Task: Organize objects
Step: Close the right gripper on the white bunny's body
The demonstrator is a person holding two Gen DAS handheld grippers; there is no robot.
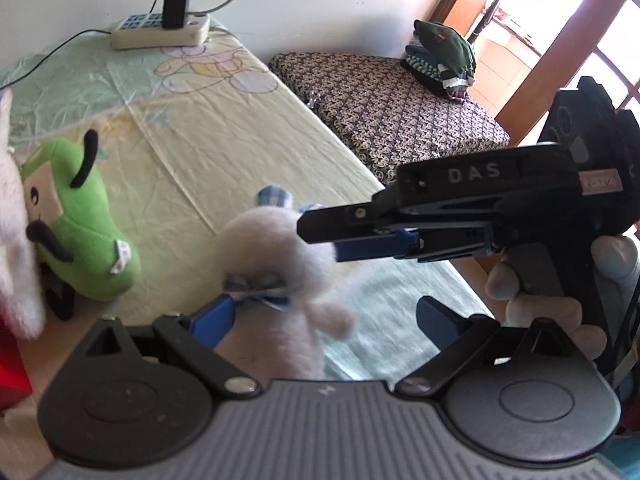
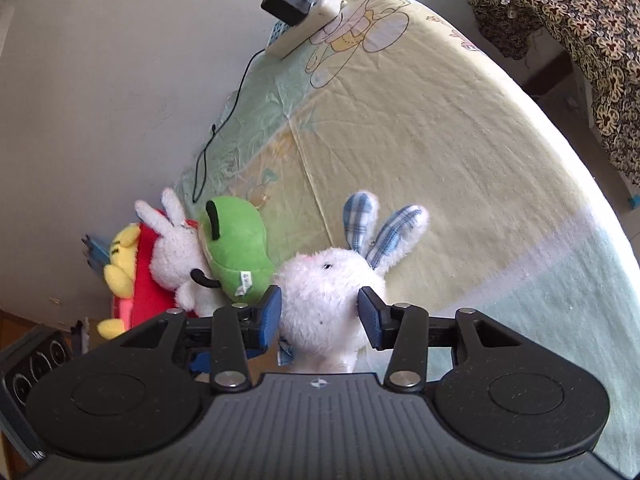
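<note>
A white plush rabbit with blue checked ears [image 2: 328, 284] stands on the sheet-covered table. My right gripper [image 2: 320, 316] has its blue pads on both sides of the rabbit's head and is shut on it. In the left wrist view the same rabbit [image 1: 276, 256] sits between my left gripper's [image 1: 324, 316] wide-apart blue fingers, and the right gripper [image 1: 360, 236] reaches in from the right onto its head. A green plush [image 2: 236, 248], a small white rabbit [image 2: 176, 256] and a yellow and red plush [image 2: 128, 276] lean together at the left.
A power strip [image 2: 308, 24] with a black charger and cables lies at the table's far end by the wall. A patterned bench [image 1: 392, 108] with folded clothes [image 1: 440, 56] stands beyond the table's right edge. A black speaker [image 2: 32, 364] sits low at the left.
</note>
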